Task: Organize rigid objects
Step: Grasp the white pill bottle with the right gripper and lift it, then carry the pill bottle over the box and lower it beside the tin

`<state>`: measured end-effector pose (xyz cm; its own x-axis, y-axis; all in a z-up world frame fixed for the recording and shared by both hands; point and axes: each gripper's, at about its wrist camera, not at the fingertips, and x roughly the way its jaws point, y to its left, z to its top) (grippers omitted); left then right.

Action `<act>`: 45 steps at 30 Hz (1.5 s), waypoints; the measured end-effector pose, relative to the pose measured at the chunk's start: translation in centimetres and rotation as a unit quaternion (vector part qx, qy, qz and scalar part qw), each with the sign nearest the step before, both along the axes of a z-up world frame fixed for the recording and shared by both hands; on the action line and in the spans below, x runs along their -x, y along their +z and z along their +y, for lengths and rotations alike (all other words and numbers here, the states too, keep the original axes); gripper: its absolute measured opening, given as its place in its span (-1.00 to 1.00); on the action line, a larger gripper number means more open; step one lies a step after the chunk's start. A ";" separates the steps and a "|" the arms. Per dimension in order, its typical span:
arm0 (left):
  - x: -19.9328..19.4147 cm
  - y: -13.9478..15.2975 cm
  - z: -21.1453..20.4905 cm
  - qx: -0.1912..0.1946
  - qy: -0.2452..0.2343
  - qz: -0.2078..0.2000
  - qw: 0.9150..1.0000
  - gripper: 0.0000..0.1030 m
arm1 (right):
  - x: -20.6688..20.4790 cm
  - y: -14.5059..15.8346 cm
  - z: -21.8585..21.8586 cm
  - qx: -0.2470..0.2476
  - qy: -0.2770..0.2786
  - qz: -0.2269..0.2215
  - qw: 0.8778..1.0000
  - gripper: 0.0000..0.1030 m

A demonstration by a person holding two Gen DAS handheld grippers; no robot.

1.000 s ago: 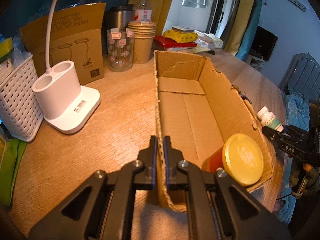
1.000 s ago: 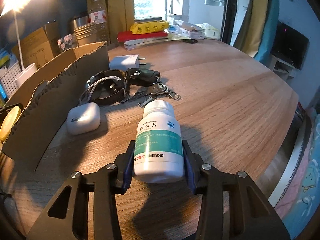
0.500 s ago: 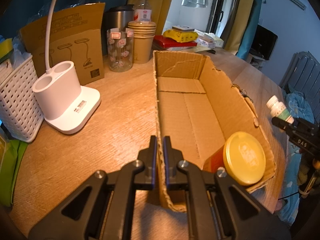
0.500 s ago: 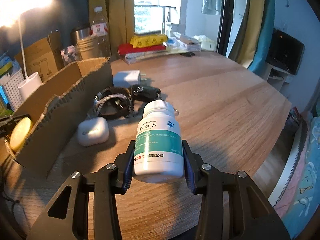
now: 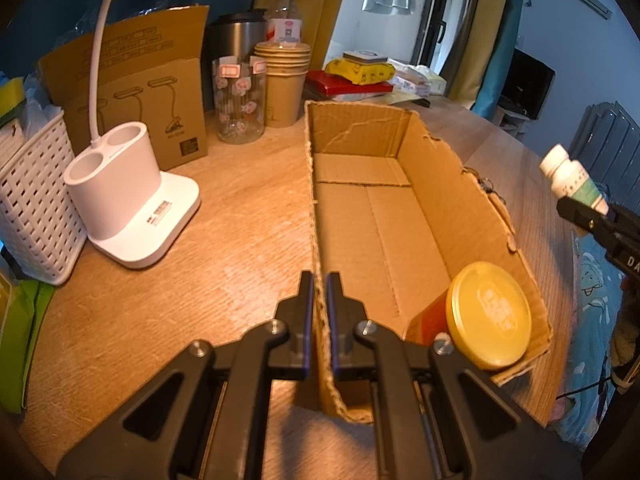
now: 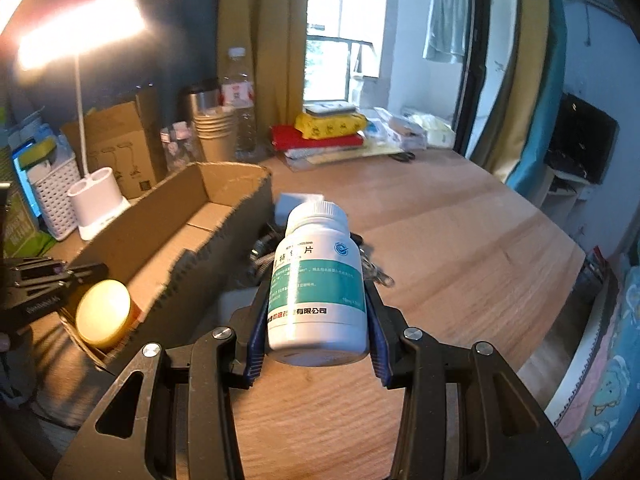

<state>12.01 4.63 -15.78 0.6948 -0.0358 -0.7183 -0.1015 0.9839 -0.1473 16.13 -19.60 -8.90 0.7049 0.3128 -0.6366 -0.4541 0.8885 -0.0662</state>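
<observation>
On the desk: a long cardboard box (image 5: 380,216) lay open-topped, and you had both grippers working around it.
Left gripper: your left gripper (image 5: 319,300) had its jaws closed narrow on the box's near side wall, one jaw outside and one inside, pinning the box in place.
Right gripper: your right gripper (image 6: 316,320) had its jaws set at a middling width and pressed on both sides of a white pill bottle (image 6: 316,280) with a green label, cap pointing away from you.
Where the bottle was: it hung in the air, clear of the desk (image 6: 460,248), just beside the box's torn outer wall and above its rim; from the left wrist view it showed at the far right, outside the box.
Already in the box: a jar with a yellow lid (image 5: 488,316) sat in the near corner; the rest of the floor was bare cardboard.
Left on the desk: behind the bottle, a cable and keys were partly hidden, so I cannot tell you how many things remained.
Step in hand: by my reading, you were carrying the bottle across to the box.
Next move: you would need to bring it over the ragged wall, lower it onto bare floor beyond the jar, and only then spread the jaws.
Caution: you would likely want the left grip kept firm, since the light box could slide if nudged.
</observation>
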 end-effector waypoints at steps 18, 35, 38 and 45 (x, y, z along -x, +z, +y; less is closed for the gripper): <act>0.0 0.0 -0.1 0.002 0.000 0.000 1.000 -0.88 | 1.1 1.3 7.2 -0.015 0.088 -0.005 0.996 -0.13; 0.0 0.0 -0.1 0.002 0.000 0.000 1.000 -0.89 | -0.1 -1.0 11.5 -0.025 0.146 0.045 0.988 -0.13; 0.0 -0.1 -0.1 0.005 0.001 0.001 1.000 -0.89 | -0.2 -1.2 12.3 -0.025 0.160 0.056 0.985 -0.13; -0.1 -0.4 0.1 0.010 0.000 0.002 1.000 -0.89 | -1.1 -2.5 14.0 -0.029 0.182 0.102 0.977 -0.13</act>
